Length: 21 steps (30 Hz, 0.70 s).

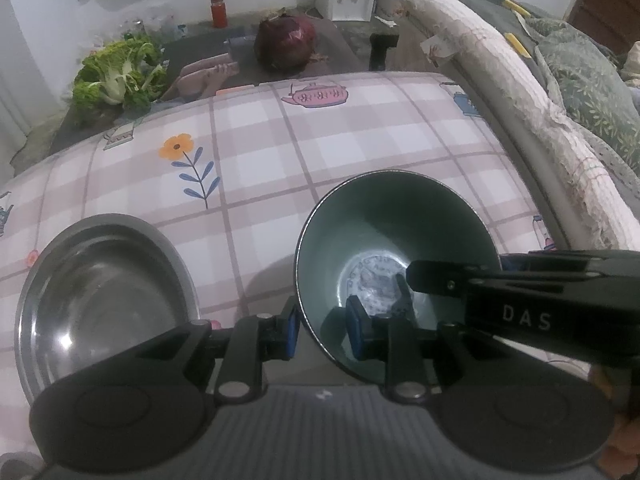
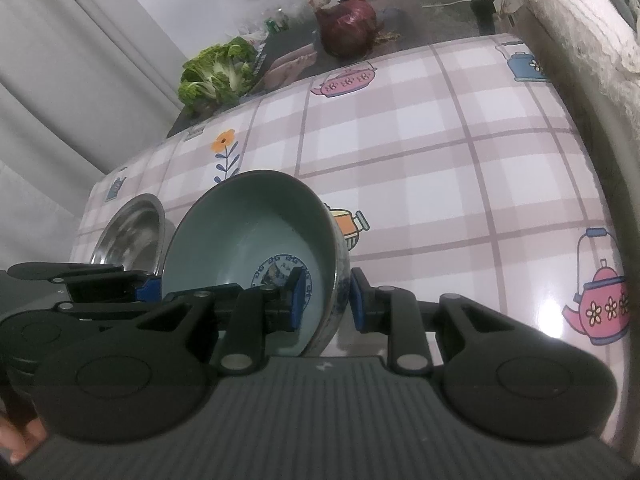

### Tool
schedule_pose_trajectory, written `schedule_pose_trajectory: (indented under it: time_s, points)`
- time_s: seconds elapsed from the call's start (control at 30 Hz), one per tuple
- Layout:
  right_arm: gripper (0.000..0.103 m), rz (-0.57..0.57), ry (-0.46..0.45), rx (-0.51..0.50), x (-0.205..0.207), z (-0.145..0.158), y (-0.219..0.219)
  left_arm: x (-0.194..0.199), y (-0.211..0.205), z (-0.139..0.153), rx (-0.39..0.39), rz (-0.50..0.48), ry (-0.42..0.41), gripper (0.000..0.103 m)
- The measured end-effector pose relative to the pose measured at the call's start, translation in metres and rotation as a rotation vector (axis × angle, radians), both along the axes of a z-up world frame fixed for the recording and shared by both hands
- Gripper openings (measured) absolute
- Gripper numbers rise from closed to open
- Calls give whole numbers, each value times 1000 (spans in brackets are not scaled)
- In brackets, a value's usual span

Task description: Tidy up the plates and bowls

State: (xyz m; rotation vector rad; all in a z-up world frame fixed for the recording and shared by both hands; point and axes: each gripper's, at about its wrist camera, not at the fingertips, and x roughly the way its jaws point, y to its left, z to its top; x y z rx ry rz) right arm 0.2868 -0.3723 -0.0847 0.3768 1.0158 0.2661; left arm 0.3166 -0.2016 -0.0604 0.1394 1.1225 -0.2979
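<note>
A teal bowl [image 1: 384, 240] with a blue-and-white emblem on its floor is over the checked tablecloth, near the front edge. My left gripper [image 1: 322, 326] is shut on the bowl's left rim, one blue pad outside the wall and one inside. My right gripper [image 2: 326, 300] is shut on the opposite rim of the bowl [image 2: 248, 240] in the same way. Each gripper shows in the other's view: the right gripper [image 1: 412, 280] reaches in from the right, the left gripper [image 2: 150, 290] from the left. A steel plate [image 1: 108, 292] [image 2: 132, 236] lies just left of the bowl.
The tablecloth [image 1: 360, 140] is pink-checked with teapot and flower prints. Beyond its far edge lie a red cabbage [image 1: 286, 42], leafy greens [image 1: 120, 76] and a red jar [image 1: 218, 10]. A padded rail with quilts [image 1: 500, 80] runs along the right side, a curtain [image 2: 60, 80] along the left.
</note>
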Motion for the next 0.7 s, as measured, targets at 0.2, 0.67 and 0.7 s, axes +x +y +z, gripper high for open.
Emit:
schedule_pose_trajectory:
  time_s: [0.2,0.67,0.7]
  points:
    - [23,0,-4,-5,-1,6,1,-2,2,3,-7,1,-7,25]
    - [23,7,-18,-18,-3,17,6,-5,7,15,-21,8,-27,25]
    - [23,8,-19,-19,-3,18,7,-6,8,16,-23,9,-28,25]
